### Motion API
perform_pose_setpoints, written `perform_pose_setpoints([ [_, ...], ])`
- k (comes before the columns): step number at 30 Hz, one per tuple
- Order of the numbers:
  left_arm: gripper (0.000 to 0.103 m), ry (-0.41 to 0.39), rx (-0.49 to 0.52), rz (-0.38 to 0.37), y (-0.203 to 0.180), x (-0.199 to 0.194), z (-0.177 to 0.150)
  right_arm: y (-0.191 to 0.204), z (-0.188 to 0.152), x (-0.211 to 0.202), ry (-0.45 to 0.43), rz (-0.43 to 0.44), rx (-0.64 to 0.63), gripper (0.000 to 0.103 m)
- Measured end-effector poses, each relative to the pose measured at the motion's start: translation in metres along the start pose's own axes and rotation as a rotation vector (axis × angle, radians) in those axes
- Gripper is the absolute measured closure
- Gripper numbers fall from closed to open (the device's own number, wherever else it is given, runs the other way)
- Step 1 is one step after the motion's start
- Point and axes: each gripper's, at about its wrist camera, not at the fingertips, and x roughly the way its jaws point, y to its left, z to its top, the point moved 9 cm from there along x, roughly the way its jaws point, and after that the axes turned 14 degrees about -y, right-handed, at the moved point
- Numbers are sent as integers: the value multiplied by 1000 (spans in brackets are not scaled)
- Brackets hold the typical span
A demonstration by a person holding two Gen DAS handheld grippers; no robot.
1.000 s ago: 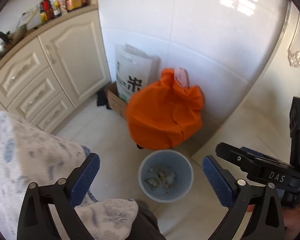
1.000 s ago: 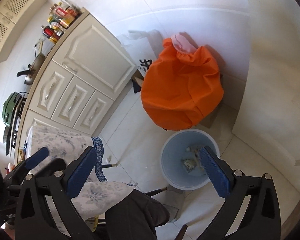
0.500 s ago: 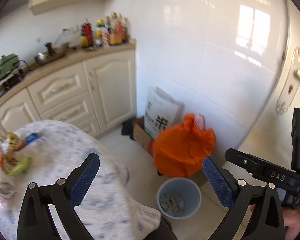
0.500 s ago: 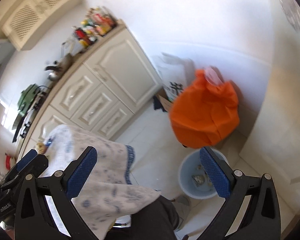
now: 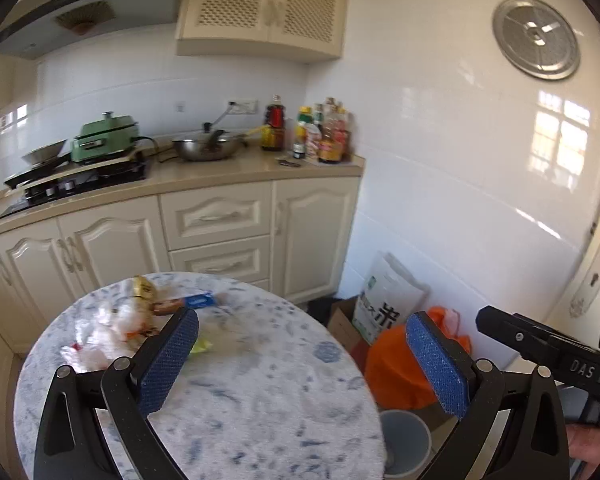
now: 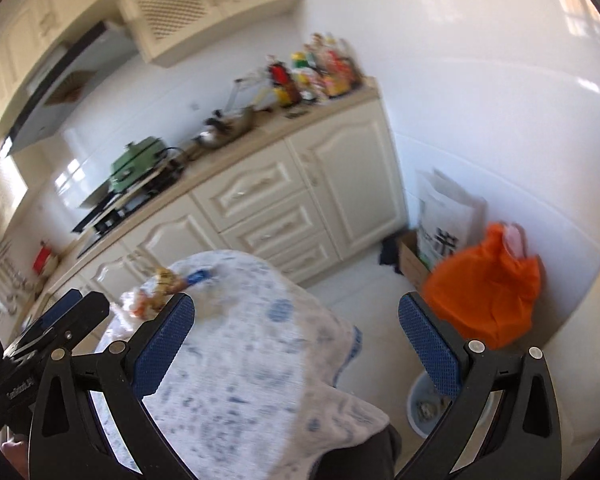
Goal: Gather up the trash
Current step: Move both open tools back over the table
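A heap of wrappers and crumpled plastic lies on the far left of a round table with a blue-flowered cloth; a blue packet sits beside it. My left gripper hovers open over the table, empty, its left pad close to the heap. My right gripper is open and empty above the table's near edge, and I see the wrappers past its left finger. A pale blue bin with scraps stands on the floor at the table's right; its rim shows under my right finger.
An orange bag, a white printed sack and a cardboard box stand against the tiled wall. Cream cabinets carry a stove, a green cooker, a wok and bottles. A hand grips the other tool at right.
Both views have swung upward from the bin and floor to the table and counter. The wrappers on the table have come into sight. Both grippers stay open.
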Motion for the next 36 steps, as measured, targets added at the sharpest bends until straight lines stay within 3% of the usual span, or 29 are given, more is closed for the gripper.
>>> perform_pose_setpoints([
  [12, 1, -108, -105, 265, 112, -72, 20, 148, 8, 2, -63, 199, -204, 0],
  [19, 1, -121, -119, 416, 151, -102, 7, 200, -5, 8, -70, 253, -297, 0],
  [26, 1, -92, -118, 472, 165, -120, -7, 224, -31, 23, -27, 281, -359, 0],
  [36, 1, 31, -129, 451, 186, -79, -34, 222, -78, 69, 103, 269, -394, 0],
])
